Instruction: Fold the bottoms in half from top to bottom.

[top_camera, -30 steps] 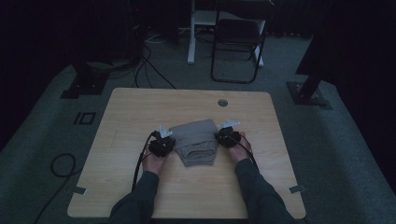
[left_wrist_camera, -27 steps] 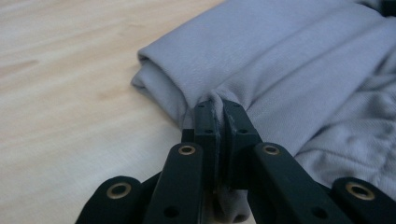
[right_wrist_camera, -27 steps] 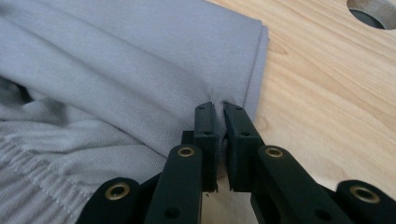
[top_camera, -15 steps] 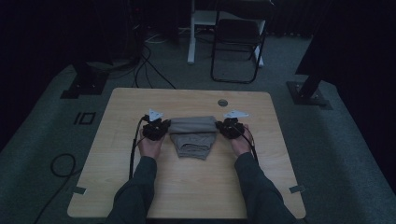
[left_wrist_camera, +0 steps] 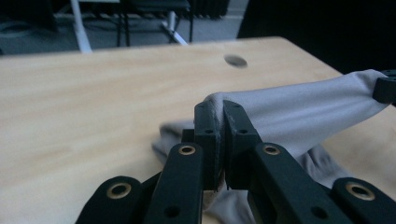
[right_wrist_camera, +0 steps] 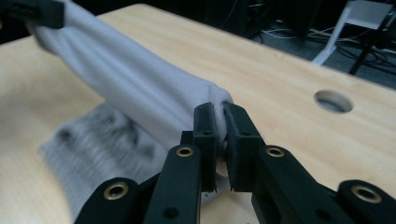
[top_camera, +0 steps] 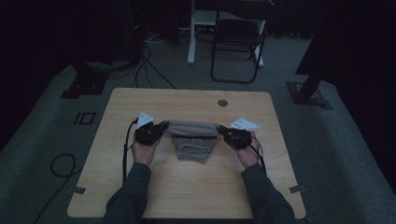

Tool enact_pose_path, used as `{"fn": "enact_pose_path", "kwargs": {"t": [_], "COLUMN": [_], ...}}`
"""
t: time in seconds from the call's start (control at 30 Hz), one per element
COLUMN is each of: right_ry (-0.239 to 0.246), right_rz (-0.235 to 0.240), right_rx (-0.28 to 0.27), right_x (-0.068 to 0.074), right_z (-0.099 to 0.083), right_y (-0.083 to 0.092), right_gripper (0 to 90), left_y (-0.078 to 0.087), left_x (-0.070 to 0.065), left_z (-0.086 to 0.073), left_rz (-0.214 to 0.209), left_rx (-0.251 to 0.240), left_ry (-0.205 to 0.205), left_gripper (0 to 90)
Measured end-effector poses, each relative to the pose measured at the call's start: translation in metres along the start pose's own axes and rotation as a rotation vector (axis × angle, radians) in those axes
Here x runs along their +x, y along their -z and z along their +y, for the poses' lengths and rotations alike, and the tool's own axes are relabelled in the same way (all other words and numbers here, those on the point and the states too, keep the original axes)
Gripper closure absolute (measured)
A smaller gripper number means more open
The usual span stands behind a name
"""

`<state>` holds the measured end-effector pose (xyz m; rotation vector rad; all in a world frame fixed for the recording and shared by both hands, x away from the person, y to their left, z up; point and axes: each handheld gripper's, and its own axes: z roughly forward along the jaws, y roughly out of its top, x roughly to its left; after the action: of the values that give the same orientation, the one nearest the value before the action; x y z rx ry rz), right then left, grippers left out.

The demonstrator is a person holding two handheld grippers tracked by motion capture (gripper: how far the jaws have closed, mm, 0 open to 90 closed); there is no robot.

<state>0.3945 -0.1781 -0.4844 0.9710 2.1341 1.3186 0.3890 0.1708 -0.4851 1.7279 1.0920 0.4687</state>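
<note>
A grey cloth garment (top_camera: pixel 194 135) hangs stretched between the two grippers above the middle of the wooden table (top_camera: pixel 187 191). Its lower part rests in a folded bunch on the tabletop. My left gripper (top_camera: pixel 161 126) is shut on the cloth's left corner (left_wrist_camera: pixel 219 100), and the taut fabric (left_wrist_camera: pixel 308 107) runs off to the right. My right gripper (top_camera: pixel 223 131) is shut on the opposite corner (right_wrist_camera: pixel 217 100), with the fabric (right_wrist_camera: pixel 135 84) running away to the upper left. The bunched part (right_wrist_camera: pixel 98 140) lies blurred beneath.
A round cable hole (top_camera: pixel 222 102) sits in the table near its far edge. Beyond the table stand a dark chair (top_camera: pixel 236 42) and a white desk leg (top_camera: pixel 191 32). Cables (top_camera: pixel 60 163) lie on the floor at the left.
Both grippers have moved away from the person and slightly apart, lifting the cloth's upper edge and pulling it taut between them.
</note>
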Motion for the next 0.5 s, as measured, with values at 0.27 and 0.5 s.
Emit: {"fn": "enact_pose_path", "kwargs": {"t": [0.27, 0.5], "right_ry": [0.029, -0.013], "right_rz": [0.138, 0.151], "right_rx": [0.113, 0.029], "right_x": [0.014, 0.004], "right_z": [-0.045, -0.033], "right_y": [0.013, 0.020], "right_gripper": [74.0, 58.8], "left_y": [0.010, 0.011], "left_x": [-0.006, -0.008], "left_z": [-0.042, -0.017], "left_rz": [-0.092, -0.050], "left_rx": [0.092, 0.029], "left_ry": [-0.011, -0.038], "left_gripper": [72.7, 65.2]}}
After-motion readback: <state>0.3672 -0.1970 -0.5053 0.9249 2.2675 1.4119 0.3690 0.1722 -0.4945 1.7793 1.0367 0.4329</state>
